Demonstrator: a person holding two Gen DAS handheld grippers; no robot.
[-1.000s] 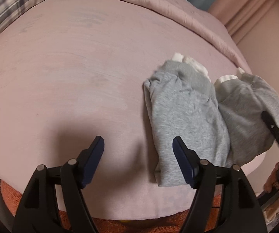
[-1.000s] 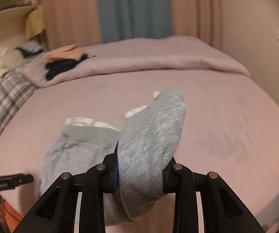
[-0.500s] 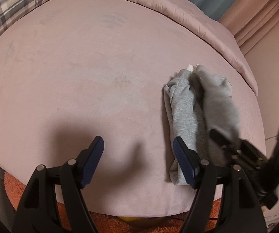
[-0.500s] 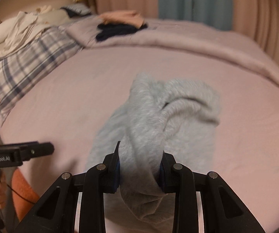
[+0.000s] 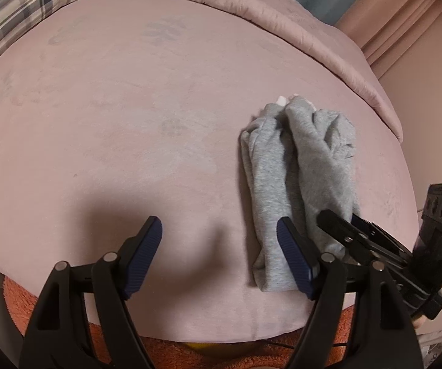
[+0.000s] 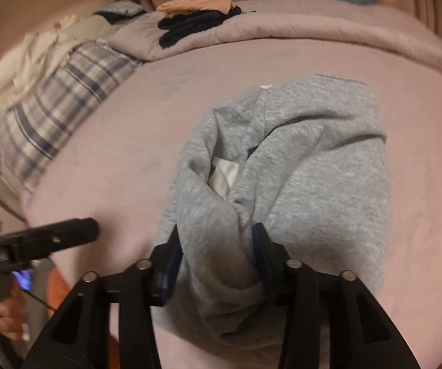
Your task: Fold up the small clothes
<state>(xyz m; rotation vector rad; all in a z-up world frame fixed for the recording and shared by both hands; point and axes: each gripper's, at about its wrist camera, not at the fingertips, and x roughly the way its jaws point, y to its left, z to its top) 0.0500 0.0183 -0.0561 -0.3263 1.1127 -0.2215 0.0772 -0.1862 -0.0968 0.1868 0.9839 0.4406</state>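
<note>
While the grey garment (image 5: 301,172) is being laid down on the pink bed (image 5: 128,123), the lengthwise fold is being finished: in the left wrist view one half is already lying on top of the other, forming a long, narrow bundle near the bed's front edge, with a bit of white trim showing at its far end. The right tool (image 6: 218,246) is being kept at the near end of the garment, and its jaws have just been opening; a bunched ridge of grey cloth is still sitting between them. Whether the pads are still pressing on the cloth cannot be told, since the fabric is filling the whole gap. The left tool (image 5: 221,246) is being held spread wide with nothing between its jaws, hovering over the bed just beside the garment's near end, its right finger overlapping the cloth in the view; contact cannot be confirmed.

The step in hand is judged to be the release after the first fold. Next, the right tool is probably being called on to back clear of the cloth without dragging the top layer askew. The wrinkled upper layer, with a white label (image 6: 222,175) peeping out of a gap, is likely needing smoothing before a crosswise fold is attempted.
</note>
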